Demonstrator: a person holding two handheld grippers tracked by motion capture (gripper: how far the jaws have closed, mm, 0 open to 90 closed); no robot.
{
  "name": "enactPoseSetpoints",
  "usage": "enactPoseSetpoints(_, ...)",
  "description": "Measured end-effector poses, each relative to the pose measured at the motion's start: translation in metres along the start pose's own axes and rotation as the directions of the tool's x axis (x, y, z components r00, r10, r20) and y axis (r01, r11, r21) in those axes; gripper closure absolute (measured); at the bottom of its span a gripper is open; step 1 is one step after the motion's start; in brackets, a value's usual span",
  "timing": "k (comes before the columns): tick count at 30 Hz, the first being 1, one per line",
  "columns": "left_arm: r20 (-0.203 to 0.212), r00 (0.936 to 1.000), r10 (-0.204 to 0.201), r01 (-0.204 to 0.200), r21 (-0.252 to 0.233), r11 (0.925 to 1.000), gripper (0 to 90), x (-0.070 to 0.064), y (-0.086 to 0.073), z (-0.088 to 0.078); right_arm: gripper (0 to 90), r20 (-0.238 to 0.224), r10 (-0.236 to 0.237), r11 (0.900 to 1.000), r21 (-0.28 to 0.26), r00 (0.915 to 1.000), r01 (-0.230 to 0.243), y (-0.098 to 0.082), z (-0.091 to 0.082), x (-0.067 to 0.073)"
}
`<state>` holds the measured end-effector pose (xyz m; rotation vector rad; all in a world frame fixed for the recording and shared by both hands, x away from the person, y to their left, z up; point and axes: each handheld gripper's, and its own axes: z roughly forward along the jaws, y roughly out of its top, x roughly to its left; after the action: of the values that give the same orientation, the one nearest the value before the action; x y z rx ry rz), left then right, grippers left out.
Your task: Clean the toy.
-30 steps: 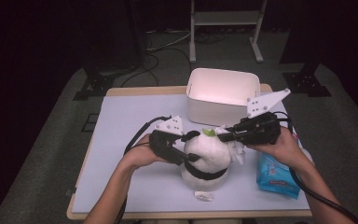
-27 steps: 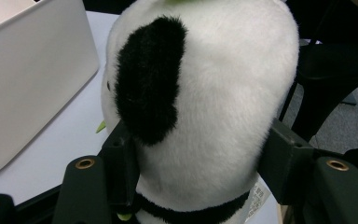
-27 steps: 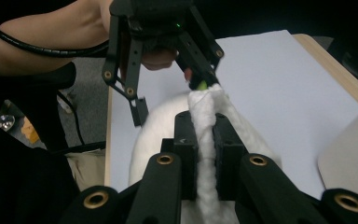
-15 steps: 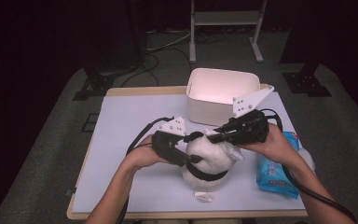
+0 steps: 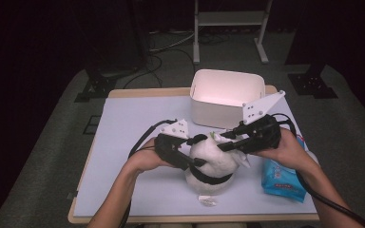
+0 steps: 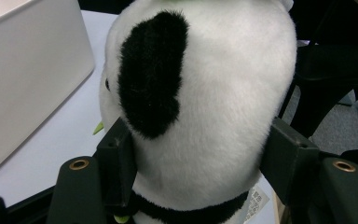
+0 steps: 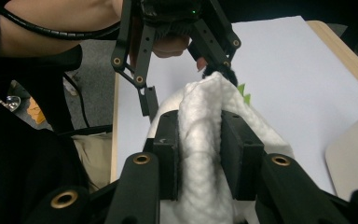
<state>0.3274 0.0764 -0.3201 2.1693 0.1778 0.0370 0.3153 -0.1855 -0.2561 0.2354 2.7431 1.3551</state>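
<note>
A black-and-white panda plush (image 5: 214, 164) sits upright near the table's front middle. My left gripper (image 5: 200, 151) comes in from the left and is shut on the plush, its pads pressing both sides of the round white body (image 6: 205, 102). My right gripper (image 5: 223, 141) reaches in from the right over the top of the plush. A raised fold of white fleecy cloth (image 7: 200, 135) stands between its pads, which touch it on both sides; these jaws have just been opening. The left gripper (image 7: 184, 84) also shows beyond that fold.
A white open box (image 5: 223, 95) stands just behind the plush, close to both grippers. A blue packet (image 5: 280, 175) lies at the front right beside my right forearm. A small label (image 5: 208, 199) lies at the plush's base. Bare table stretches to the left (image 5: 123, 123).
My right gripper has shifted slightly down and left over the plush, and its jaws have spread a little around the cloth fold. The left gripper and the plush have stayed put.
</note>
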Motion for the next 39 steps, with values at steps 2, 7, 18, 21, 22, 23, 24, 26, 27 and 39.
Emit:
enactPoseSetpoints(2, -0.002, 1.0000, 0.002, -0.002, -0.002, 1.0000, 35.4, 0.001, -0.001, -0.001, 73.7, 0.011, -0.002, 1.000, 0.007, 0.9999, 0.002, -0.002, -0.002, 0.000)
enactPoseSetpoints(7, -0.003, 1.0000, -0.004, 0.004, -0.007, 1.0000, 35.5, 0.001, -0.004, -0.002, 78.3, 0.031, 0.011, 1.000, 0.015, 0.9994, -0.012, -0.012, -0.007, -0.002)
enactPoseSetpoints(18, -0.001, 0.9997, -0.023, 0.023, -0.016, 0.9996, 35.5, 0.003, -0.007, -0.004, 80.2, 0.062, 0.101, 0.995, 0.015, 0.9930, -0.102, -0.049, -0.014, -0.012)
enactPoseSetpoints(21, 0.001, 0.9998, -0.020, 0.020, -0.017, 0.9997, 35.6, 0.003, -0.006, -0.003, 80.2, 0.064, 0.113, 0.994, 0.008, 0.9916, -0.113, -0.051, -0.017, -0.014)
enactPoseSetpoints(22, 0.003, 0.9999, -0.016, 0.017, -0.018, 0.9997, 35.6, 0.002, -0.006, -0.002, 80.2, 0.071, 0.107, 0.994, 0.004, 0.9917, -0.108, -0.049, -0.017, -0.014)
enactPoseSetpoints(23, 0.006, 0.9999, -0.013, 0.013, -0.019, 0.9997, 35.6, 0.002, -0.006, -0.002, 80.2, 0.073, 0.107, 0.994, 0.002, 0.9916, -0.107, -0.047, -0.018, -0.013)
enactPoseSetpoints(24, 0.006, 0.9999, -0.012, 0.012, -0.019, 0.9997, 35.6, 0.001, -0.005, -0.001, 80.3, 0.073, 0.096, 0.995, -0.004, 0.9926, -0.096, -0.043, -0.018, -0.012)
enactPoseSetpoints(26, 0.003, 1.0000, -0.005, 0.005, -0.018, 0.9998, 35.6, 0.000, -0.004, -0.001, 80.3, 0.075, 0.085, 0.996, -0.014, 0.9935, -0.084, -0.036, -0.017, -0.011)
enactPoseSetpoints(27, 0.003, 1.0000, -0.005, 0.005, -0.017, 0.9998, 35.6, 0.000, -0.004, -0.001, 80.3, 0.074, 0.075, 0.997, -0.018, 0.9945, -0.073, -0.031, -0.016, -0.010)
enactPoseSetpoints(39, 0.006, 0.9999, -0.010, 0.010, -0.026, 0.9996, 35.5, 0.000, -0.007, -0.002, 80.6, 0.050, 0.110, 0.994, -0.030, 0.9927, -0.108, -0.039, -0.014, -0.015)
